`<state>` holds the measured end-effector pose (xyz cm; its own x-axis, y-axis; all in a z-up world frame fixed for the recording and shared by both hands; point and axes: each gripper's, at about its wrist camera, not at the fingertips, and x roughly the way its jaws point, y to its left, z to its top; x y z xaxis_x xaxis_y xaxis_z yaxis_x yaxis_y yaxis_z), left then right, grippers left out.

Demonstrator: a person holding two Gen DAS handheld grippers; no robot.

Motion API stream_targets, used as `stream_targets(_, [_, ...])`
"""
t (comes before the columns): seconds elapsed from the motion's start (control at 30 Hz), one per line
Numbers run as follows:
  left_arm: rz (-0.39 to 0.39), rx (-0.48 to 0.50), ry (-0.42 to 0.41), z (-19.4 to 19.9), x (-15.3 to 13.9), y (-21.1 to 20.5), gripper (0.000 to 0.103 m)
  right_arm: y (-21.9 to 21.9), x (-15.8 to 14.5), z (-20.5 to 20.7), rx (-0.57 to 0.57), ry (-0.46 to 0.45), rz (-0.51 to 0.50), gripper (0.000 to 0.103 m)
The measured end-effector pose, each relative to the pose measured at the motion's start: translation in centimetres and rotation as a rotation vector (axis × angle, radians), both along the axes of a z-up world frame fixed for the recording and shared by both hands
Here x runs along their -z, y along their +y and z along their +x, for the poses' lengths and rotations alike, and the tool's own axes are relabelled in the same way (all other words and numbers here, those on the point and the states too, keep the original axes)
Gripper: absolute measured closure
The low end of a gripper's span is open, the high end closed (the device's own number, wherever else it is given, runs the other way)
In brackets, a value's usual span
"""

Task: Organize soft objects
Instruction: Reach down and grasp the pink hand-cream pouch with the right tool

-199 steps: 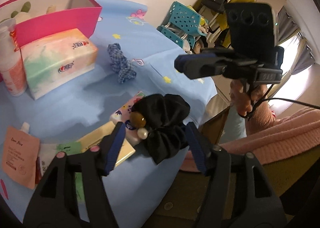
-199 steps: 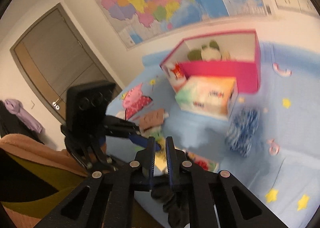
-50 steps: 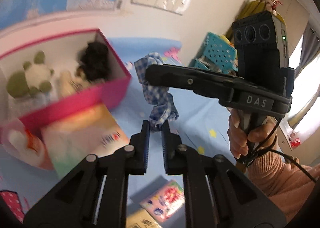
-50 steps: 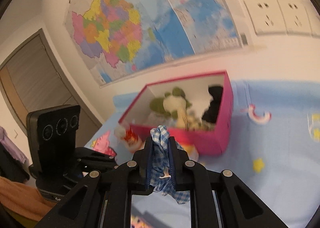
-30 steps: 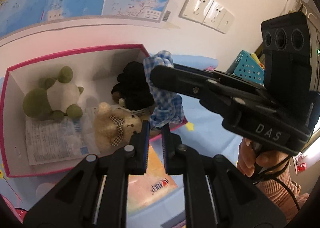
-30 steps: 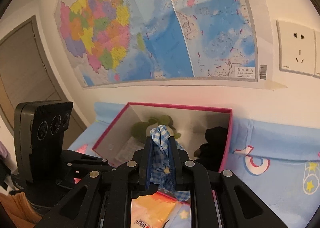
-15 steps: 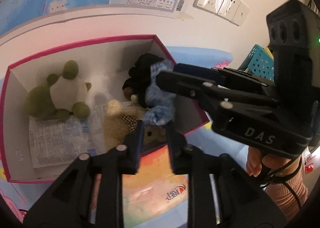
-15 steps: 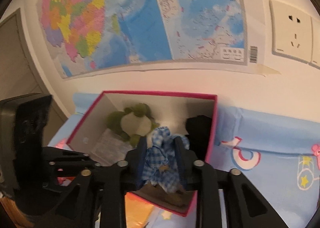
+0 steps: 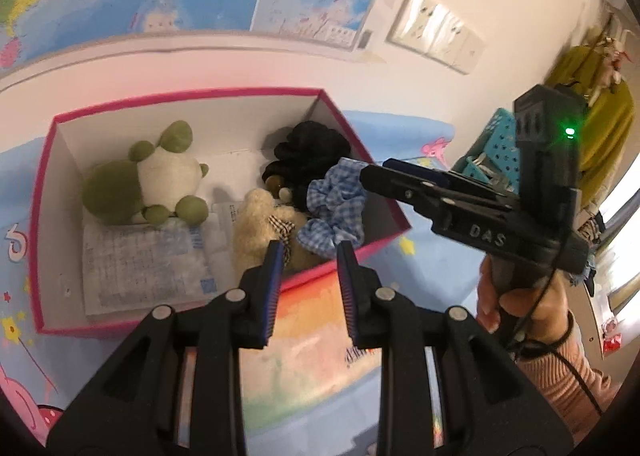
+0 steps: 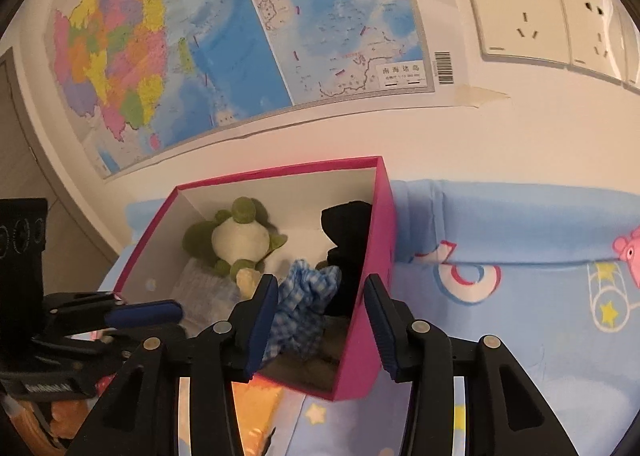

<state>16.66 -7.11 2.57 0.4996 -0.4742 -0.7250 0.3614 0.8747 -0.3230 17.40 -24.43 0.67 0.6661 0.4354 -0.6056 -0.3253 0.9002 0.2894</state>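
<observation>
A pink box point(image 9: 184, 99) stands on the blue cloth against the wall. It holds a green-and-white plush point(image 9: 160, 175), a beige bear point(image 9: 260, 223), a black scrunchie point(image 9: 312, 147) and a blue checked scrunchie point(image 9: 332, 211). My right gripper point(image 10: 320, 292) hovers over the box's near right corner with its jaws opening. The checked scrunchie point(image 10: 304, 304) sags loose between them into the box, and the pink box wall point(image 10: 376, 240) stands inside the right finger. My left gripper point(image 9: 309, 252) is open a little in front of the box, holding nothing.
A tissue pack point(image 9: 320, 320) lies just in front of the box. A printed sheet point(image 9: 140, 264) covers the box floor. The wall with a map point(image 10: 240, 35) and sockets point(image 10: 520, 15) rises right behind. A teal basket point(image 9: 492, 147) and a hand point(image 9: 516, 296) are at the right.
Both grippers have gone from shut to open. The right one has let go of the checked scrunchie, which has sunk into the box. The left gripper has drawn back slightly.
</observation>
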Motion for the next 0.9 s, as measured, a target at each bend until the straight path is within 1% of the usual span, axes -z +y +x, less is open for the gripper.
stream_targets(0.07, [-0.007,0.011,-0.031,-1.4,-0.6,1.1,0.074,0.0,-0.5,-0.9,0.002,-0.023,0.004,0.058])
stream_targets(0.1, [-0.017,0.013,-0.046,-2.2,-0.9,1.9,0.072,0.0,-0.9,-1.5,-0.008,-0.036,0.015,0.057])
stream_targets(0.2, [-0.051,0.011,-0.083,-4.8,-1.6,4.3,0.061,0.4,-1.8,-3.9,-0.075,-0.057,0.057,0.052])
stream_targets(0.27, [-0.057,-0.007,-0.104,-6.6,-1.8,6.2,0.061,0.9,-2.2,-5.7,-0.136,-0.065,0.082,0.049])
stream_targets(0.33, [-0.065,-0.02,-0.1,-7.6,-1.6,7.6,0.061,1.7,-2.1,-7.6,-0.202,-0.061,0.097,0.047])
stream_targets(0.37, [-0.063,-0.036,-0.097,-8.1,-1.3,8.3,0.061,1.9,-2.0,-8.2,-0.215,-0.06,0.095,0.046])
stream_targets(0.43, [-0.05,-0.059,-0.083,-9.0,-0.5,9.4,0.061,2.7,-1.4,-9.7,-0.254,-0.043,0.09,0.046])
stream_targets(0.57, [-0.044,-0.091,-0.029,-10.5,1.8,10.8,0.061,3.4,0.2,-11.8,-0.289,0.006,0.102,0.046])
stream_targets(0.7, [-0.029,-0.111,0.032,-11.3,4.2,11.5,0.061,4.4,2.2,-13.1,-0.335,0.085,0.126,0.046])
stream_targets(0.77, [-0.028,-0.115,0.06,-11.8,5.2,11.7,0.061,5.4,3.4,-13.7,-0.386,0.138,0.142,0.046])
stream_targets(0.9, [-0.032,-0.13,0.098,-12.7,6.6,12.2,0.061,7.6,4.9,-14.5,-0.459,0.205,0.141,0.046])
